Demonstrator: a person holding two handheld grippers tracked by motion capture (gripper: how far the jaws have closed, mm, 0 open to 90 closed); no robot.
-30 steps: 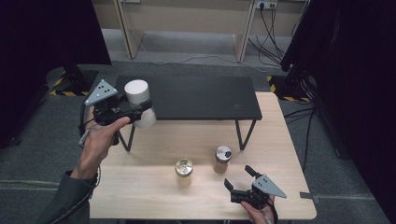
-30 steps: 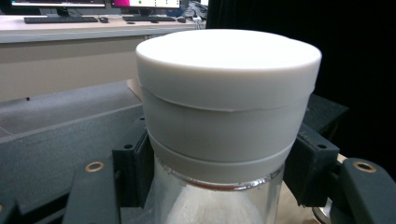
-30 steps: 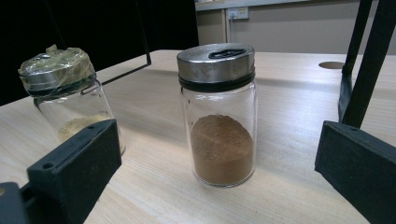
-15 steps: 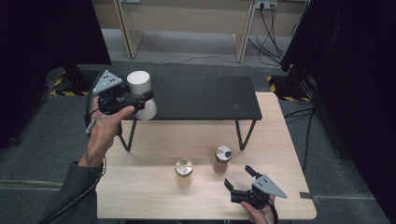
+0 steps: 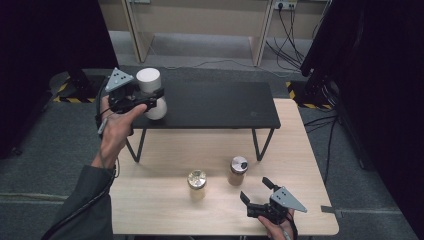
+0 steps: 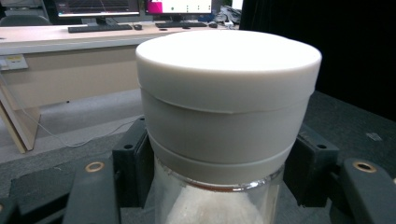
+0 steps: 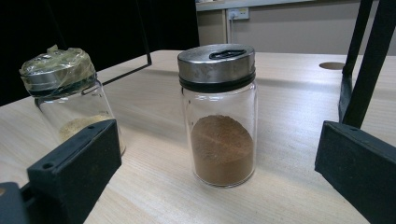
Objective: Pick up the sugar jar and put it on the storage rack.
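White-lidded jar (image 5: 152, 93) gripped in the left gripper (image 5: 142, 100) over the black shelf (image 5: 215, 105).
Right gripper (image 5: 257, 192) rests open on the counter (image 5: 160, 200); its view shows brown powder in the spice jar (image 7: 219, 116).

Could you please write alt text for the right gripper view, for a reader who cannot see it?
A glass jar of brown powder with a metal lid stands on a wooden table, between two open black jaws. To its left stands a jar of pale powder, its top wrapped in clear film.
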